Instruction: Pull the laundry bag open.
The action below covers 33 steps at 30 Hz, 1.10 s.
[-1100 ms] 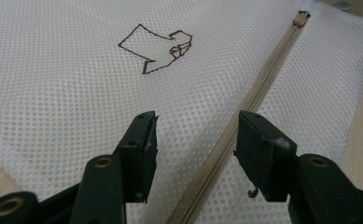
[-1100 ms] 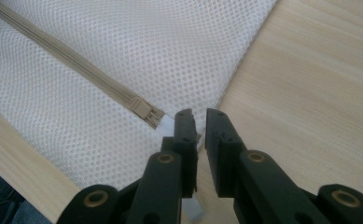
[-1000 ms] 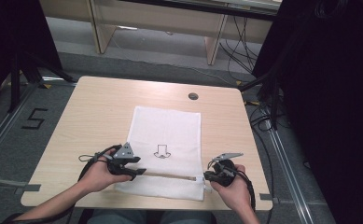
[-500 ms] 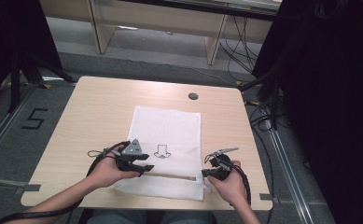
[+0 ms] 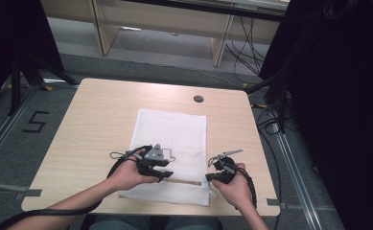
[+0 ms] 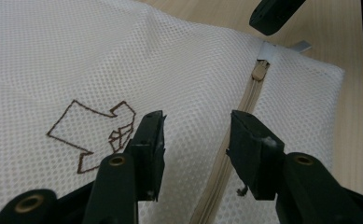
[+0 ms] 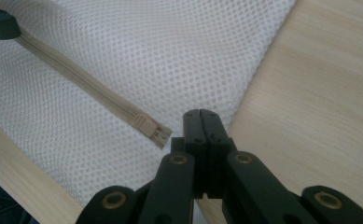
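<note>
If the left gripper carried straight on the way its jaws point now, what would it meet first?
Most likely the white mesh bag, near its beige zipper, which runs between the left gripper's open jaws; how high they hover is unclear.

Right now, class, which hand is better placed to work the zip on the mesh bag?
Probably left: its tool has been closing, jaws astride the zip of the bag. The right tool is shut beside the zip's end.

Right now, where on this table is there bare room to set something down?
Bare wood lies left of the mesh bag and along the far edge of the table near the round hole. The near edge is crowded: both tongs, left and right, work at the zipper.
</note>
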Tool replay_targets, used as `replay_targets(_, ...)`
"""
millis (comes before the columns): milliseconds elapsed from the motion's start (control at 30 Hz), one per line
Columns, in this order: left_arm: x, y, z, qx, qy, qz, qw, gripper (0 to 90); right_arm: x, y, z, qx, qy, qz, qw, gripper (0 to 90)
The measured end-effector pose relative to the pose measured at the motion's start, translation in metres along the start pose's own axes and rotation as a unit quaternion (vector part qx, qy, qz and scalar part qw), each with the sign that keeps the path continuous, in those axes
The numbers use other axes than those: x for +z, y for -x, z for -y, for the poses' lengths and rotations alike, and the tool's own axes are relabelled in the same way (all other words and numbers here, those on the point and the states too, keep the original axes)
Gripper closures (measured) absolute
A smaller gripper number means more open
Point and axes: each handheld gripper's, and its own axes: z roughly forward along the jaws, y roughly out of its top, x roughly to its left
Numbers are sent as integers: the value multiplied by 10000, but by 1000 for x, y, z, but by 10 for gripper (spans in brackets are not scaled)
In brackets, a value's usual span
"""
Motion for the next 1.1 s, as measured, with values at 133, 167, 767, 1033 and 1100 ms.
replay_targets(133, 7, 4, -7, 83, -40, 71, 9999, 591, 4, -1, 1, -71, -109, -17, 9999, 900)
replay_targets(167, 8, 5, -10, 165, -56, 74, 9998, 599, 4, -1, 2, -83, -143, -17, 9999, 900)
replay_targets(767, 51, 28, -34, 463, -260, 512, 9973, 664, 15, -10, 5, 123, -433, -51, 9990, 900)
replay_targets(1033, 73, 39, -38, 513, -333, 661, 9959, 685, 16, -5, 6, -101, -314, -1, 9995, 900)
replay_targets(1100, 77, 39, -38, 567, -408, 631, 9956, 702, 16, -5, 6, -84, -302, -2, 9995, 900)
